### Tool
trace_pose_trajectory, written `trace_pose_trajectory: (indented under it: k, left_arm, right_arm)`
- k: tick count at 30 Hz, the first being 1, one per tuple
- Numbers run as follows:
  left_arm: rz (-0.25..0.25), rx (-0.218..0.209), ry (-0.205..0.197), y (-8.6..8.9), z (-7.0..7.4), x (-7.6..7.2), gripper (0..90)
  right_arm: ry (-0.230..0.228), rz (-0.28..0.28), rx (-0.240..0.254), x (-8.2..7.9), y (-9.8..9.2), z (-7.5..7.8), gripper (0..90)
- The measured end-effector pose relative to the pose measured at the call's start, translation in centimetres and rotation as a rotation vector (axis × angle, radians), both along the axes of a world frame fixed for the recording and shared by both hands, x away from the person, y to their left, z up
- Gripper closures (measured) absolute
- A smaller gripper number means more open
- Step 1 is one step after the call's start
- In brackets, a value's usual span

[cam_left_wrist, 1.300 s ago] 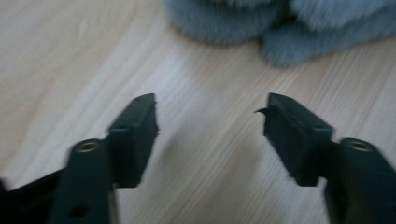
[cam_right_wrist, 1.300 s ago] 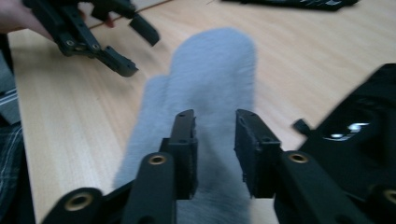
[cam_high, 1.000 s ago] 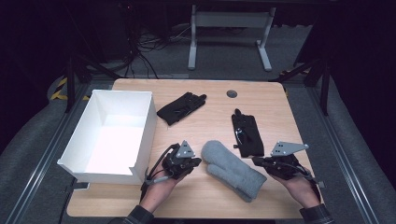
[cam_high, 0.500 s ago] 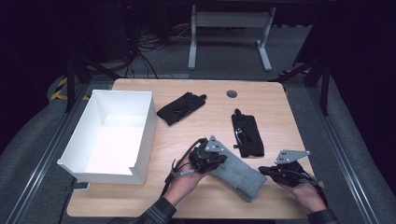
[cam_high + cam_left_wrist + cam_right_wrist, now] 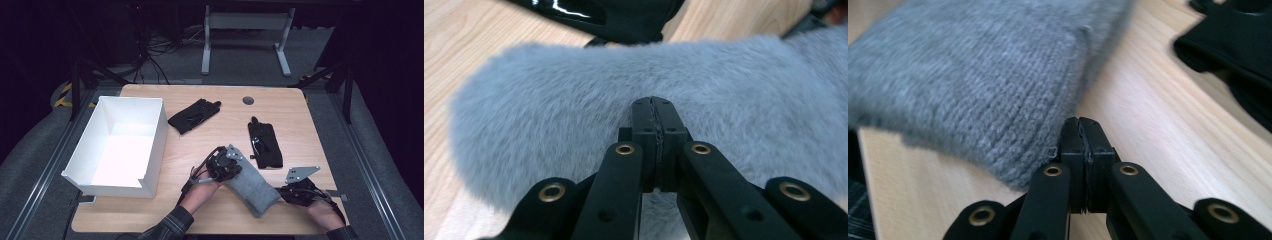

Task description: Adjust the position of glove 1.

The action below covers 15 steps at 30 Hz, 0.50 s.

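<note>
right hand-held gripper [image 5: 295,191]: nearest me, jaws pressed together with nothing between them, tips at the knit cuff edge of the grey mitten [image 5: 250,182], just beside it.
left hand-held gripper [image 5: 225,165]: jaws closed tight, tips pushed into the mitten's fuzzy end; I can't tell if any fabric is pinched.
grey mitten: lying diagonally on the bench [image 5: 300,130] between my two grippers, front centre.
risk: closed jaws may just shove the mitten; soft pile could slip, or drag into the black glove [image 5: 265,144] just beyond.
farther: second black glove [image 5: 194,115] mid-bench; white box [image 5: 155,135] at left.
</note>
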State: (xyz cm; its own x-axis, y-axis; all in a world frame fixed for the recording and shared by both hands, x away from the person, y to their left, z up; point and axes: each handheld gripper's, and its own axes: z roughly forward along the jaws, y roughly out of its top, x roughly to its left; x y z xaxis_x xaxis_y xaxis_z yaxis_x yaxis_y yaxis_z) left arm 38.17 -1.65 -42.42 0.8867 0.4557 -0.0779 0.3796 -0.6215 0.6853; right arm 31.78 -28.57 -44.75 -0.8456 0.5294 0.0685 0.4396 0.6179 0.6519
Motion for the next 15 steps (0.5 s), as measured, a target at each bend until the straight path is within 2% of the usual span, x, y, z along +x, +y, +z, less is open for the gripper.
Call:
trace_pose_trajectory:
  k: [3, 9, 11, 15]
  left_arm:
    - [0.000, 0.020, -0.002, 0.2, 0.2, 0.6, 89.7]
    - [0.018, 0.018, 0.007, 0.6, 0.2, 1.6, 89.7]
    - [0.015, 0.038, 0.006, 0.6, 0.3, 2.1, 89.7]
    - [0.024, 0.023, 0.017, 0.7, 0.3, 2.8, 89.7]
  right_arm:
    - [0.000, 0.036, 0.004, -0.2, 1.2, -0.1, 90.0]
    - [-0.004, 0.075, 0.023, -0.2, 2.9, -0.2, 90.0]
    - [-0.004, 0.094, 0.025, -0.2, 3.8, -0.3, 90.0]
    - [-0.004, 0.127, 0.036, -0.1, 5.5, -0.4, 90.0]
